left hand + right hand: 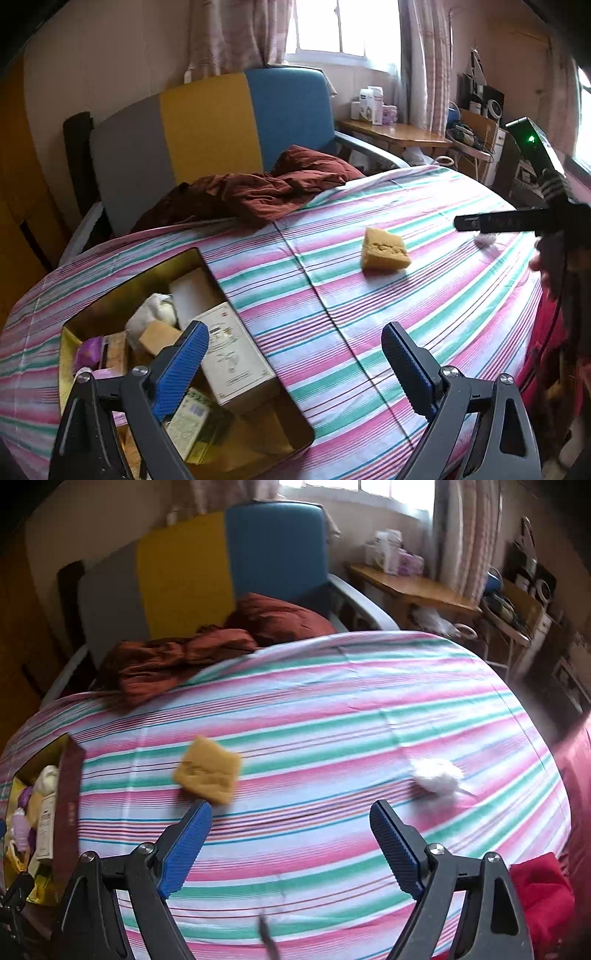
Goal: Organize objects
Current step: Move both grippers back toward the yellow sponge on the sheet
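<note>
- Evidently the sorting is nearly done: the gold tin [74, 334] on the striped bedsheet [424, 295] already holds boxes, while the yellow sponge [385, 249] and a white fluffy thing [437, 776] lie loose, well apart.
- Left gripper [293, 363] above the tin and right gripper [290, 843] over the sheet both gape wide, empty.
- Blur hides what the white thing is; the tin's near end is cut off.

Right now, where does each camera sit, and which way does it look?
Left wrist: on the left tool, open, above the gold box, looking across the striped bed toward the headboard; the right tool shows at the right edge.
Right wrist: on the right tool, open, over the sheet.
Both show the yellow sponge and the white wad.
</note>
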Motion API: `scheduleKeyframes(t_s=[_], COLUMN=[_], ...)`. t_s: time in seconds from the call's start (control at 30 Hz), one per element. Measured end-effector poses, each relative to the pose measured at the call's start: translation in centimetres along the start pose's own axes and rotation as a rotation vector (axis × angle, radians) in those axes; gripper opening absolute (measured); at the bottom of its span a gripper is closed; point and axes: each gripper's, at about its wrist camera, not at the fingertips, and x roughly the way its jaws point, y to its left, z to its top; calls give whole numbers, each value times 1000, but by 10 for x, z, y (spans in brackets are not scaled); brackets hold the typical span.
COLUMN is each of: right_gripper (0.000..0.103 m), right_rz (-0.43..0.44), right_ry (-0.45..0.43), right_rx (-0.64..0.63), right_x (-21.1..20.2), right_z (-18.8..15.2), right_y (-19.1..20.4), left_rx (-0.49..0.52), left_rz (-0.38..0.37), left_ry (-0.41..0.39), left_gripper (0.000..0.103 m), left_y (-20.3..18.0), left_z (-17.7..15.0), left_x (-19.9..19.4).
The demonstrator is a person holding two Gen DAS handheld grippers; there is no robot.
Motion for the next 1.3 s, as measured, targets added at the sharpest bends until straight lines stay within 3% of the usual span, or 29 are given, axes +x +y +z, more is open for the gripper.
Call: scheduleKeyframes(t_s=[0.47, 0.6, 0.8, 1.0, 1.1, 1.17, 1.3], right_gripper=[89, 89, 89, 89, 84, 73, 62], right_rz=[-170, -162, -109, -86, -74, -73, -74], right_ry=[127, 165, 193, 205, 212, 218, 233], right_rx=[117, 163, 409, 432, 437, 440, 431], right_x=[31, 48, 75, 97, 106, 110, 114], right_z=[17, 22, 27, 28, 26, 24, 21], right_y=[-123, -140, -176, -173, -172, -173, -174], left_rx=[36, 38, 37, 51, 53, 42, 38], left_rz=[-75, -86, -106, -123, -132, -141, -138], left_ry=[71, 89, 111, 124, 131, 139, 143], left_gripper=[95, 95, 95, 95, 95, 95, 95], left_y=[-30, -36, -45, -56, -60, -61, -66], left_z=[7, 9, 15, 20, 24, 28, 36], left_x=[36, 45, 58, 67, 72, 77, 88])
